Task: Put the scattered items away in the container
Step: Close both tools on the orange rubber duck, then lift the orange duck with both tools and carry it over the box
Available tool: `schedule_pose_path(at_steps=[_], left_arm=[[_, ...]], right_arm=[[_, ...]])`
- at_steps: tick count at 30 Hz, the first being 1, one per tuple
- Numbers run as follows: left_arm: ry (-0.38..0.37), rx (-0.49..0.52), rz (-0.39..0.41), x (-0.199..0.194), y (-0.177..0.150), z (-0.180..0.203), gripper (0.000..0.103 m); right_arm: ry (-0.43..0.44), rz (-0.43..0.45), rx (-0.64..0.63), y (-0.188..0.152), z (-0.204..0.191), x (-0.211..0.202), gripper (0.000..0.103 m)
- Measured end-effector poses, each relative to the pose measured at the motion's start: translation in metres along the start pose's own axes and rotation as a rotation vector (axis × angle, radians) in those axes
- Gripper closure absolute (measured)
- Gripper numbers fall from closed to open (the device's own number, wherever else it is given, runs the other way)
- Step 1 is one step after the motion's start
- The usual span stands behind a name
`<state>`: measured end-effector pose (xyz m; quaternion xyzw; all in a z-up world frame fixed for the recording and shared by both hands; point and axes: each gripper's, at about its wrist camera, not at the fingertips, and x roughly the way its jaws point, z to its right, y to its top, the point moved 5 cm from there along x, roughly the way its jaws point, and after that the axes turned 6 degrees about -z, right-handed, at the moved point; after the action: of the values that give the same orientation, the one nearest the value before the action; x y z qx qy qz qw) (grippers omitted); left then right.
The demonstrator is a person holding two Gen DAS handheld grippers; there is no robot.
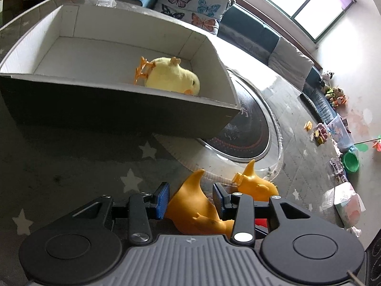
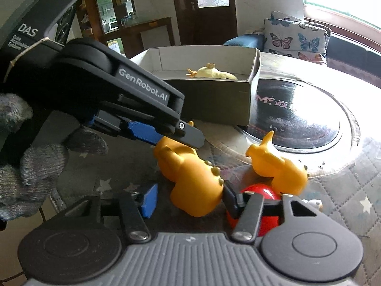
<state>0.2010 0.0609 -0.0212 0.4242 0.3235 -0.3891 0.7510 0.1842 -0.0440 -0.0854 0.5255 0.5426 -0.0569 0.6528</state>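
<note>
Container: an open cardboard box [image 1: 119, 95], white inside and dark outside, fills the upper left of the left wrist view and sits upper centre in the right wrist view.
Inside the box: one yellow plush chick [image 1: 172, 76] lying against the near wall, toward the right end.
Scattered items: two orange rubber dinosaurs and one red ball [image 2: 259, 205], all low in the frames on a grey star-print cloth [image 1: 71, 166].
Left gripper [image 1: 190, 199]: its jaws straddle the tail of the nearer dinosaur [image 1: 197, 209]; whether the blue pads press it cannot be told.
Right gripper [image 2: 188, 197]: jaws spread either side of that same dinosaur's body; the right finger touches it, the left pad stands clear.
Second dinosaur [image 2: 278, 166]: lies free, just beside the ball.
Writing: "GenRobot.AI" on the left gripper's arm; "DAS" on its body, upper left of the right wrist view.
Hand: a grey knitted glove [image 2: 21, 178] at the left edge.
Open room: bare cloth left of the dinosaurs; a dark round glass plate [image 2: 297, 121] lies right of the box.
</note>
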Motion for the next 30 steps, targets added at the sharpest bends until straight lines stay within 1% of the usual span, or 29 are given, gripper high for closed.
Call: schedule_pose_path(at_steps=[2,4,9,18,30], left_arm=[[0.000,-0.005,-0.009,0.003,-0.001,-0.002,0.061],[-0.012,-0.016,-0.012,0.005,-0.001,-0.004,0.061],[-0.033,-0.024,-0.004,0.006,-0.002,-0.007,0.061],[-0.038,-0.007,0.020,-0.001,-0.003,-0.004,0.062],[-0.031,0.003,0.101,-0.031,0.015,-0.003,0.063]], right_arm=[[-0.001,-0.002,0.009,0.000,0.001,0.000,0.056],[0.000,-0.007,0.012,-0.001,0.003,0.001,0.057],[0.000,-0.007,0.014,-0.002,0.003,0.001,0.058],[-0.001,0.000,0.011,0.000,0.000,-0.003,0.058],[0.008,0.057,-0.016,0.025,-0.007,-0.013,0.058]])
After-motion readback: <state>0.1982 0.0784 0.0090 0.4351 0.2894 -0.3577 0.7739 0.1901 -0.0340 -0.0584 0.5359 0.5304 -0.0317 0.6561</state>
